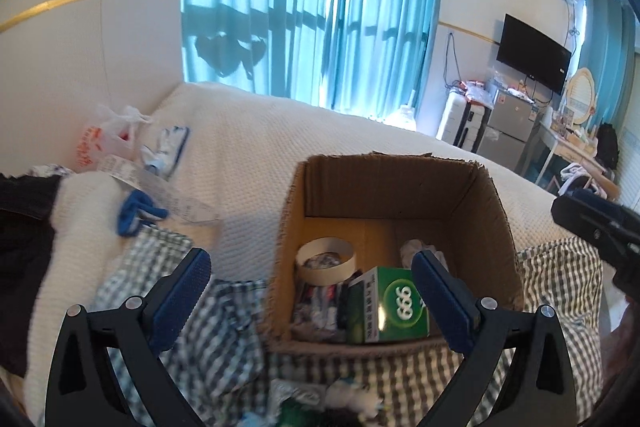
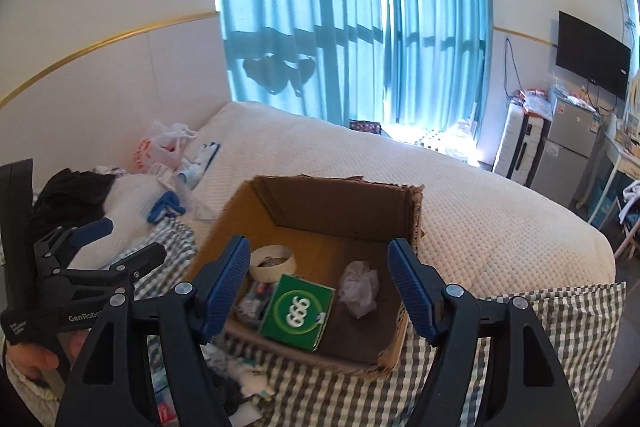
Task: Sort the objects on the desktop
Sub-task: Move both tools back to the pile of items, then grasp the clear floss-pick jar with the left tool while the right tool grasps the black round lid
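Note:
An open cardboard box (image 1: 400, 183) (image 2: 332, 203) stands on a checked cloth on the bed. Inside lie a green carton printed "666" (image 1: 394, 307) (image 2: 298, 311), a white tape roll (image 1: 326, 261) (image 2: 272, 261), a crumpled white tissue (image 2: 359, 287) and some small dark packets (image 1: 318, 305). My left gripper (image 1: 316, 287) hangs wide open above the box's near left corner, with nothing held. My right gripper (image 2: 318, 287) is open above the box, and the carton lies below its gap, untouched. Each gripper also shows at the edge of the other's view: the left gripper (image 2: 124, 243) and the right gripper (image 1: 592, 223).
The checked cloth (image 2: 500, 327) covers the near part of a white quilted bed (image 1: 260, 147). Small loose clutter (image 2: 240, 375) lies in front of the box. At the left are a blue fabric piece (image 1: 136, 213), a receipt (image 1: 168, 191), a plastic bag (image 1: 104, 139) and dark clothing (image 2: 76, 191).

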### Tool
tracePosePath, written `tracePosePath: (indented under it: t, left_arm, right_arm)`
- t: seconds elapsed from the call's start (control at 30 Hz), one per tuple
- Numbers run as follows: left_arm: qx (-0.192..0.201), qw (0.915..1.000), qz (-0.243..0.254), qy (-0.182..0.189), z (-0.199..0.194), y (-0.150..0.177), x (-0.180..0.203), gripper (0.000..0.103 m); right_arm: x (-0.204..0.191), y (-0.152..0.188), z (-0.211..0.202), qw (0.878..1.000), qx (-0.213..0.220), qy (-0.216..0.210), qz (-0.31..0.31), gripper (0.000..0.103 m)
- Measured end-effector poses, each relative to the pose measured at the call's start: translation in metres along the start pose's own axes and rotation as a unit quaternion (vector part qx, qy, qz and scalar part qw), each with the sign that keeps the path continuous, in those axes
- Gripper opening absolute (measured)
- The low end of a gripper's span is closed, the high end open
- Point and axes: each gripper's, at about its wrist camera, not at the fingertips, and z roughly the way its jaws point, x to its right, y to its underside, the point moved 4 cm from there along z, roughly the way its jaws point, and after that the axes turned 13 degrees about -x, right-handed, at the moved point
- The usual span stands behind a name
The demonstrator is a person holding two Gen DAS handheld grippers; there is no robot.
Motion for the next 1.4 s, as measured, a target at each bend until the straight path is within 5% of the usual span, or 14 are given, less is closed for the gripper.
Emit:
tracePosePath:
  t: [0.27, 0.53, 0.8, 1.17, 1.33, 1.4]
  left_arm:
    - [-0.003, 0.9986, 0.022, -0.047, -0.027, 0.042, -0.026, 0.103]
    - [-0.052, 0.9959, 0.025, -0.07, -0.008, 0.13, -0.044, 0.103]
    - [-0.122, 0.9916, 0.003, -0.043, 0.027, 0.213, -0.048, 0.103]
    - [-0.182, 0.9833, 0.004, 0.007, 0.065, 0.242, -0.045, 0.103]
    - [-0.198, 0.9798, 0.028, -0.009, 0.076, 0.247, -0.038, 0.102]
    - [-0.206, 0.978, 0.035, -0.002, 0.079, 0.25, -0.034, 0.087]
  right_arm:
    - [-0.034, 0.033, -0.017, 0.999, -0.013, -0.013, -0.042, 0.072]
    - [-0.054, 0.088, 0.0, 0.995, -0.063, -0.05, -0.058, 0.072]
    - [-0.075, 0.142, 0.04, 0.989, -0.111, -0.055, -0.081, 0.072]
    - [-0.085, 0.192, 0.101, 0.978, -0.181, -0.067, -0.076, 0.072]
    - [-0.089, 0.198, 0.11, 0.974, -0.196, -0.077, -0.079, 0.072]
    - [-0.093, 0.199, 0.114, 0.973, -0.201, -0.084, -0.081, 0.072]
